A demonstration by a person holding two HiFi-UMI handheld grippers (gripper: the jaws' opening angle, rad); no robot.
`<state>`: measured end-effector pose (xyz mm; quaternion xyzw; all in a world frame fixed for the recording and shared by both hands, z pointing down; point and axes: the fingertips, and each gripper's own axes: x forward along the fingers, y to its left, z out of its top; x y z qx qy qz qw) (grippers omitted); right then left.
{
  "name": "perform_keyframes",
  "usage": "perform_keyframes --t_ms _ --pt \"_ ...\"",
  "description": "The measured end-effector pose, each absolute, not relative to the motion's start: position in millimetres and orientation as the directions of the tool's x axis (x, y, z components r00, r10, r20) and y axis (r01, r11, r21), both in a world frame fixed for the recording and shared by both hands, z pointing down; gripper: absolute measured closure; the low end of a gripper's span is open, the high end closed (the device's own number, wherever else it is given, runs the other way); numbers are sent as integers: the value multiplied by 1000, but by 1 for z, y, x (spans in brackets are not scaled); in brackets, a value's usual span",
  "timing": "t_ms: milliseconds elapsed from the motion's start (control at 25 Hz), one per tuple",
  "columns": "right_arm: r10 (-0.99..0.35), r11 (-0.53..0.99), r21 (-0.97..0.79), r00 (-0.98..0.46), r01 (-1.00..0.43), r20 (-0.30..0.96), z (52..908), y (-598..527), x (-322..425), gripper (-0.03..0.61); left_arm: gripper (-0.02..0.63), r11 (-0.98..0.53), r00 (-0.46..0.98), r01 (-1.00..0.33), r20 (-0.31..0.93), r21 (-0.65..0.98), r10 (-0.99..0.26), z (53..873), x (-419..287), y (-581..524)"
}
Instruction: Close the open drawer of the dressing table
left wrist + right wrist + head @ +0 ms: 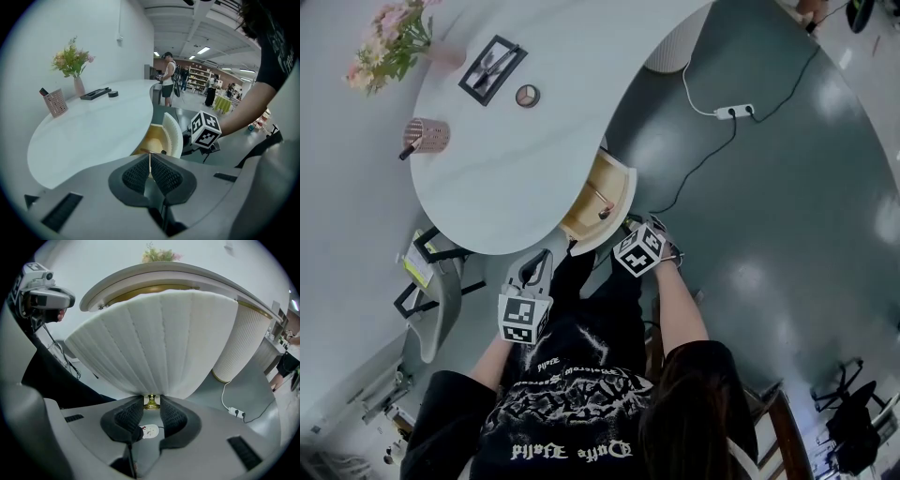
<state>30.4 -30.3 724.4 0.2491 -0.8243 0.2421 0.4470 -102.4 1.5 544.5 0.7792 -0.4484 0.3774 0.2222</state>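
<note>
Pink flowers (389,42) stand near a black tray (492,68), a round compact (527,95) and a pink mesh holder (427,136); a white power strip (733,112) lies on the floor (787,234).

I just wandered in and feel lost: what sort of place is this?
Probably a big showroom or exhibition hall: a curved white dressing table with a vase of pink flowers stands as a display, while people stand by stocked shelves beyond.

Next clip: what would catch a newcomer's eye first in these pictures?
The drawer stands open under the white table's curved edge, its yellowish inside showing. The right gripper is clamped on the small gold knob of its ribbed front, while the left gripper, jaws together and empty, hovers near the table's edge.
</note>
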Motion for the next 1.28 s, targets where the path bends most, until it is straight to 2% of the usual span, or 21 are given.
perform_keyframes --t_ms 1280 --pt "-212 761 -186 -509 -622 834 723 -56 -1 449 586 -459 277 -888 794 -3 -541 546 -121 8"
